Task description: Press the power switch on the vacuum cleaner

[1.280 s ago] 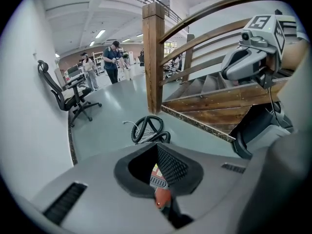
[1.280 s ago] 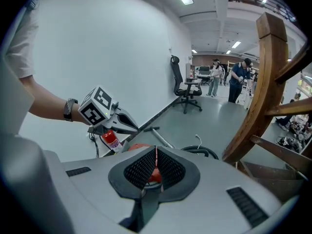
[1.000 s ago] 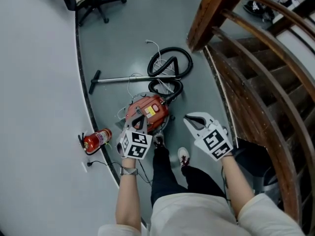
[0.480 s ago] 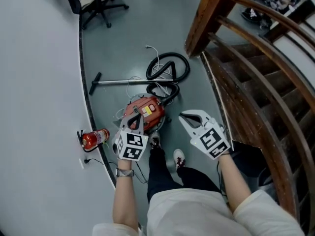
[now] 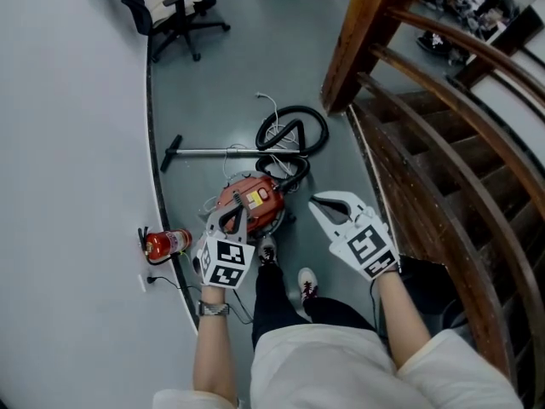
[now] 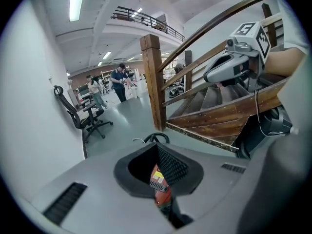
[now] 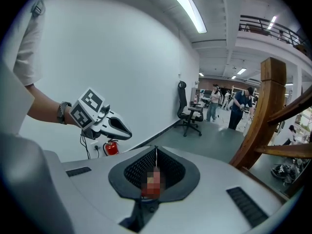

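Note:
A red canister vacuum cleaner (image 5: 254,203) lies on the grey floor, its black hose (image 5: 294,130) coiled beyond it and its metal wand (image 5: 213,152) stretched to the left. My left gripper (image 5: 238,211) hangs above the vacuum's near left side, shut and empty. Through the slit under its closed pads (image 6: 170,165) a strip of the red body (image 6: 158,184) shows. My right gripper (image 5: 324,204) floats to the right of the vacuum, clear of it, shut with nothing in it. Each gripper shows in the other's view, the right gripper (image 6: 210,76) and the left gripper (image 7: 124,130). I cannot make out the power switch.
A curved white wall (image 5: 77,143) runs along the left, with a red fire extinguisher (image 5: 166,244) and a socket cable at its foot. A wooden staircase (image 5: 443,143) rises on the right. An office chair (image 5: 179,7) stands far off. Several people (image 6: 119,82) stand in the background.
Both grippers have lifted higher above the floor and away from the vacuum. Both stay shut. The head view has risen with them, so the vacuum looks smaller.

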